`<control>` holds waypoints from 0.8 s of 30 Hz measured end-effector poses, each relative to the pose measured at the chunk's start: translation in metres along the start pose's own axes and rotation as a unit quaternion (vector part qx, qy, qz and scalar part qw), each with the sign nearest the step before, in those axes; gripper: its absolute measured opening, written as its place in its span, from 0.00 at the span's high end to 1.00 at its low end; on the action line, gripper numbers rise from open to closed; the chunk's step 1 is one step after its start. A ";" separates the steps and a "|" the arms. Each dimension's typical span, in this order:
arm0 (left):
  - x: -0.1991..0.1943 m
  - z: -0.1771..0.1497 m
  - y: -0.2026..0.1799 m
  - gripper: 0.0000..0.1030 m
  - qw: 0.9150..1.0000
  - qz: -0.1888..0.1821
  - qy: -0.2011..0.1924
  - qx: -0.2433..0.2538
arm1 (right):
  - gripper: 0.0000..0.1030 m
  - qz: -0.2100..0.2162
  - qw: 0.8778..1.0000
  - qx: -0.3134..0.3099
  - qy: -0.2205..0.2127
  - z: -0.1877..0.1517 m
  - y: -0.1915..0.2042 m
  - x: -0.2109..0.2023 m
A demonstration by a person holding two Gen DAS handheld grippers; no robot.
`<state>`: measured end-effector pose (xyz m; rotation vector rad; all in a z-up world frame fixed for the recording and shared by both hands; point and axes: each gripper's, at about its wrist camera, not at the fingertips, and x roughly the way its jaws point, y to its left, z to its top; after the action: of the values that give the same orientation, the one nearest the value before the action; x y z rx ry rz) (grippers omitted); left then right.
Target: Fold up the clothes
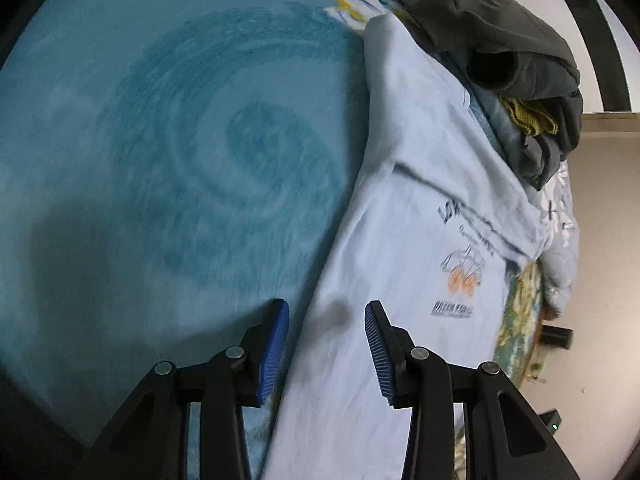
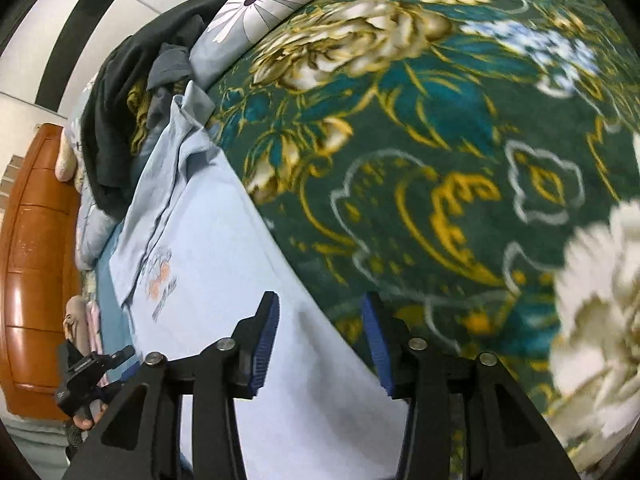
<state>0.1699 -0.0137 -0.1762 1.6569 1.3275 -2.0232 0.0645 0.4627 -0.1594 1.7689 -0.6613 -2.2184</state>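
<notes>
A pale blue T-shirt [image 1: 420, 220] with an orange and dark chest print lies flat on the bed, folded lengthwise into a long strip. My left gripper [image 1: 326, 308] hangs open just above the strip's left edge, where it meets the teal blanket [image 1: 160, 140]; nothing is between its blue pads. In the right wrist view the same T-shirt [image 2: 208, 264] runs up to the left. My right gripper [image 2: 320, 300] stands open over the shirt's right edge, one finger above the cloth and the other above the green floral blanket [image 2: 440, 160].
A heap of dark grey clothes [image 1: 520, 52] with a yellow knit piece [image 1: 528, 116] lies past the shirt's far end, beside a daisy-print pillow [image 2: 256, 4]. A wooden headboard [image 2: 36, 240] stands at the left. A hand [image 2: 86, 422] holds the left gripper [image 2: 120, 354] at the lower left.
</notes>
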 end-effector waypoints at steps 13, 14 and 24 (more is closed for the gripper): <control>0.020 -0.052 -0.019 0.23 0.989 0.087 0.096 0.068 | 0.50 -0.040 0.997 -0.069 0.014 -0.049 -0.010 -0.008; 0.022 -0.055 -0.018 0.23 0.988 0.093 0.108 0.065 | 0.50 -0.036 0.997 -0.067 0.014 -0.051 -0.012 -0.009; 0.028 -0.073 -0.022 0.60 0.973 0.163 0.142 0.078 | 0.67 0.000 0.998 -0.042 0.038 -0.069 -0.030 -0.011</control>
<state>0.1953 0.0624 -0.1873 2.1386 0.9068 -1.7872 0.1365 0.4797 -0.1755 1.8005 -0.5447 -2.1346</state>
